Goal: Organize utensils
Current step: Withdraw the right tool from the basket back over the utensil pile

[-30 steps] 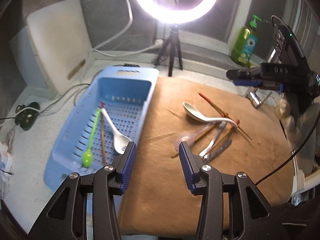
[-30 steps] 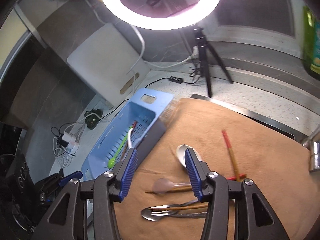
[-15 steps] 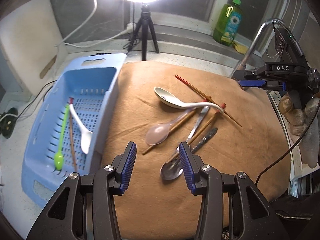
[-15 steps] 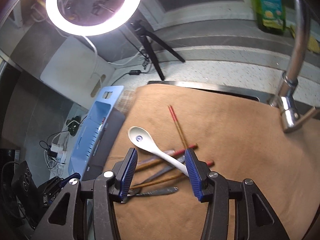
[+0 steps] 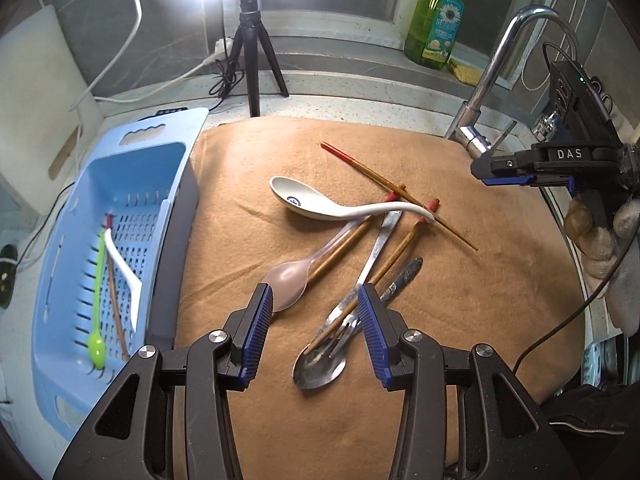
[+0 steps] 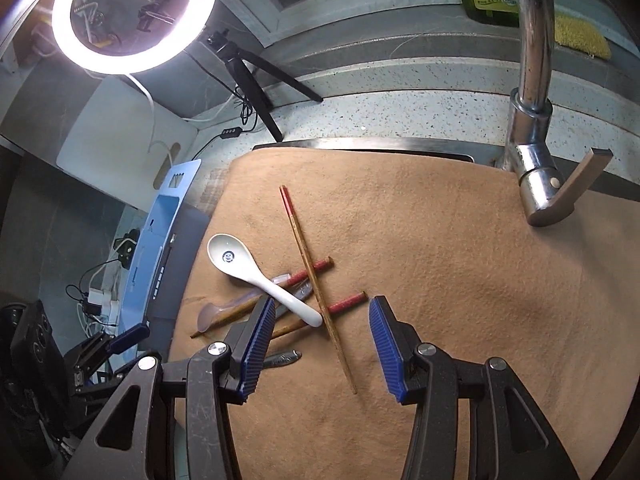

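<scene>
A heap of utensils lies on the brown cloth (image 5: 500, 280): a white ceramic spoon (image 5: 312, 204), a clear pink spoon (image 5: 288, 280), a metal spoon (image 5: 320, 368), a fork (image 5: 348, 320), a knife handle (image 5: 404, 276) and red-tipped chopsticks (image 5: 396, 192). My left gripper (image 5: 316, 308) hovers open over the near end of the heap, nothing between its pads. My right gripper (image 6: 322, 300) is open above the crossed chopsticks (image 6: 316, 280) and the white spoon (image 6: 248, 268). The blue basket (image 5: 180, 128) on the left holds a green spoon (image 5: 96, 344), a white spoon (image 5: 124, 268) and a chopstick.
A chrome faucet (image 6: 532, 120) stands at the cloth's far right corner. A ring light on a tripod (image 5: 252, 60) and a green soap bottle (image 5: 436, 28) stand behind. Cables and a white board (image 5: 36, 100) lie left of the basket. A gloved hand (image 5: 600, 240) holds the right gripper.
Both grippers have swung right, away from the basket, and sunk closer to the utensil heap. Their jaws stayed at the same width. The utensils have not moved.
</scene>
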Action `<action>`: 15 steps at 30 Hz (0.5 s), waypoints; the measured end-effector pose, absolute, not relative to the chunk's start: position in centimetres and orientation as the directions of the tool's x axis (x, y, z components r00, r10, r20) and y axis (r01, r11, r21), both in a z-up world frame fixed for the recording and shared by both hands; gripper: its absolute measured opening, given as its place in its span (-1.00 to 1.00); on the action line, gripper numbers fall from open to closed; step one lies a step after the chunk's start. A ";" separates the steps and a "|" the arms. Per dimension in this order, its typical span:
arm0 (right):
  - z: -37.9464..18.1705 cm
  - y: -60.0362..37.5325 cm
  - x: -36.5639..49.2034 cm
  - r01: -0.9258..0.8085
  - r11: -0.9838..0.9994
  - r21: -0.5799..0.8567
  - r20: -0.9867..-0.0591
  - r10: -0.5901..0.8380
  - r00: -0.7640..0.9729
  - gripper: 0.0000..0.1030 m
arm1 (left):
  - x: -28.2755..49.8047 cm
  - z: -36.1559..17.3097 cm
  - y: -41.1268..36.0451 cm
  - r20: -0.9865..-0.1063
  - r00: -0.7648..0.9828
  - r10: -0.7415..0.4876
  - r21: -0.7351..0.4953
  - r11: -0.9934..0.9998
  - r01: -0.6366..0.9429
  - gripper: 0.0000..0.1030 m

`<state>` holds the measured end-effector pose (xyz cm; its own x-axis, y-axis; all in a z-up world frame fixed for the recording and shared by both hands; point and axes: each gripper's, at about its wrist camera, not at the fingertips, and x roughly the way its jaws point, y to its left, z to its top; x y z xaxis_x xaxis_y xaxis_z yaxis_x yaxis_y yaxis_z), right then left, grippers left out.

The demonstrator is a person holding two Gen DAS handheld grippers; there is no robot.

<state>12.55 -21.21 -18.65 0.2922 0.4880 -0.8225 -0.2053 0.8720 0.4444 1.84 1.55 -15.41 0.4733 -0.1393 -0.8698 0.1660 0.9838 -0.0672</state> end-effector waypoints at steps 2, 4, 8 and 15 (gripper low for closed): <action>-19.2 -21.3 12.5 -0.201 0.872 0.447 -0.828 0.488 0.277 -0.12 | 1.9 -15.7 1.6 -0.875 0.464 -0.136 -0.064 0.984 0.168 -0.17; -19.6 -21.3 12.4 -0.203 0.870 0.450 -0.831 0.491 0.262 -0.12 | 1.7 -16.0 1.7 -0.882 0.451 -0.139 -0.068 0.983 0.169 -0.17; -20.7 -21.1 12.2 -0.207 0.863 0.460 -0.838 0.499 0.221 -0.19 | 1.0 -16.7 2.0 -0.892 0.430 -0.138 -0.074 0.984 0.161 -0.17; -21.5 -20.4 11.7 -0.210 0.846 0.490 -0.832 0.526 0.177 -0.22 | -0.3 -18.0 2.5 -0.907 0.389 -0.161 -0.110 0.982 0.152 -0.17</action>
